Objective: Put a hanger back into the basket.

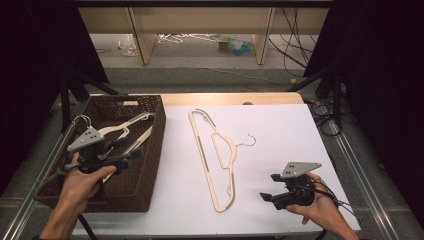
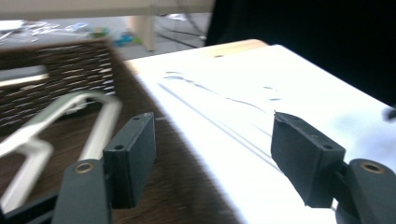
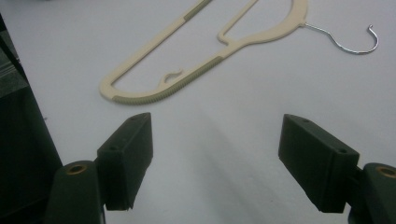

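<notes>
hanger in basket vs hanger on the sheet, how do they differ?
The hanger in the basket lies inside the brown wicker basket, partly hidden by the left hand-held gripper; the hanger on the white sheet lies flat in full view. Both are cream with metal hooks.

Table [image 1: 280, 125]: light wooden top, showing as a bare strip along the far edge; the rest is covered by a white sheet [image 1: 280, 150]. Directly on it: one dark brown woven basket [image 1: 150, 165], rectangular, at the left side; one cream plastic hanger [image 1: 216, 165] with a wire hook, lying flat near the middle of the sheet, just beside the basket's right wall and apart from it, hook pointing right.
</notes>
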`<state>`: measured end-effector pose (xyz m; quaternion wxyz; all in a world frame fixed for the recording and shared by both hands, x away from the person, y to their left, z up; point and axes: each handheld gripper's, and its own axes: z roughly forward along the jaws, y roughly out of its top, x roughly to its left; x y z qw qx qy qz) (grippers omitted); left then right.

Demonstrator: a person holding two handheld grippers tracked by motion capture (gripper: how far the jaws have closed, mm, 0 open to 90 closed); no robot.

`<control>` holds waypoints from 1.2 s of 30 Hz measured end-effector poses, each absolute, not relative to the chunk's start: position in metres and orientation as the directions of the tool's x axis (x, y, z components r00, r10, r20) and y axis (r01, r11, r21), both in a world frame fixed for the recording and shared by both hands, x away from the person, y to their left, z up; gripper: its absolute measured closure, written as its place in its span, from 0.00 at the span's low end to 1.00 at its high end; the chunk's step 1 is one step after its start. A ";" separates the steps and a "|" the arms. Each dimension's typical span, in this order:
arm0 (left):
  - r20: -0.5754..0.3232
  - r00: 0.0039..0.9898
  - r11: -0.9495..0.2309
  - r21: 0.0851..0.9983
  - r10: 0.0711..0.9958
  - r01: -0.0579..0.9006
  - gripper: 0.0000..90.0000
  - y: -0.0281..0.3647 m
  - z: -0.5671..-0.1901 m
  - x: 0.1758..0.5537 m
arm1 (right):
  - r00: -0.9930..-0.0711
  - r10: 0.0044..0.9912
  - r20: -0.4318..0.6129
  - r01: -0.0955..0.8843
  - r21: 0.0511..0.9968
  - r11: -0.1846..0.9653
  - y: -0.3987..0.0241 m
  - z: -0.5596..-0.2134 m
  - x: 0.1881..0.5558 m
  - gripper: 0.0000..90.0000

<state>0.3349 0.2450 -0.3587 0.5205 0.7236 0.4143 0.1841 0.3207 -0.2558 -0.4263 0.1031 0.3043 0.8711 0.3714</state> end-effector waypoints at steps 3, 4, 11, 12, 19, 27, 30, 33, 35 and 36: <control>-0.156 0.634 -0.134 0.913 0.757 0.386 0.31 0.225 -0.357 0.326 | -0.783 0.620 0.042 0.458 0.714 0.530 -0.256 -0.427 0.322 0.25; -0.156 0.645 -0.139 0.914 0.748 0.382 0.30 0.217 -0.357 0.322 | -0.774 0.631 0.050 0.470 0.713 0.520 -0.256 -0.427 0.322 0.25; -0.082 0.712 -0.224 0.918 0.698 0.326 0.26 0.180 -0.371 0.309 | -0.759 0.648 0.065 0.472 0.740 0.479 -0.258 -0.427 0.323 0.25; -0.070 0.721 -0.237 0.919 0.690 0.315 0.25 0.177 -0.374 0.308 | -0.761 0.645 0.068 0.470 0.743 0.476 -0.258 -0.427 0.324 0.25; -0.042 0.752 -0.270 0.919 0.658 0.287 0.21 0.159 -0.394 0.300 | -0.759 0.649 0.055 0.455 0.757 0.468 -0.257 -0.427 0.323 0.24; -0.038 0.758 -0.301 0.904 0.651 0.304 0.20 0.152 -0.412 0.290 | -0.752 0.656 0.060 0.466 0.753 0.465 -0.254 -0.428 0.322 0.23; -0.039 0.760 -0.308 0.899 0.649 0.310 0.20 0.149 -0.417 0.287 | -0.753 0.656 0.054 0.462 0.754 0.468 -0.252 -0.430 0.323 0.22; -0.019 0.764 -0.318 0.902 0.646 0.291 0.20 0.148 -0.422 0.285 | -0.752 0.657 0.053 0.463 0.752 0.470 -0.250 -0.432 0.323 0.22; -0.031 0.761 -0.307 0.904 0.648 0.298 0.20 0.148 -0.424 0.284 | -0.745 0.665 0.054 0.473 0.746 0.470 -0.247 -0.434 0.324 0.21; -0.021 0.762 -0.314 0.903 0.647 0.292 0.20 0.148 -0.425 0.284 | -0.742 0.668 0.053 0.475 0.745 0.469 -0.246 -0.434 0.324 0.21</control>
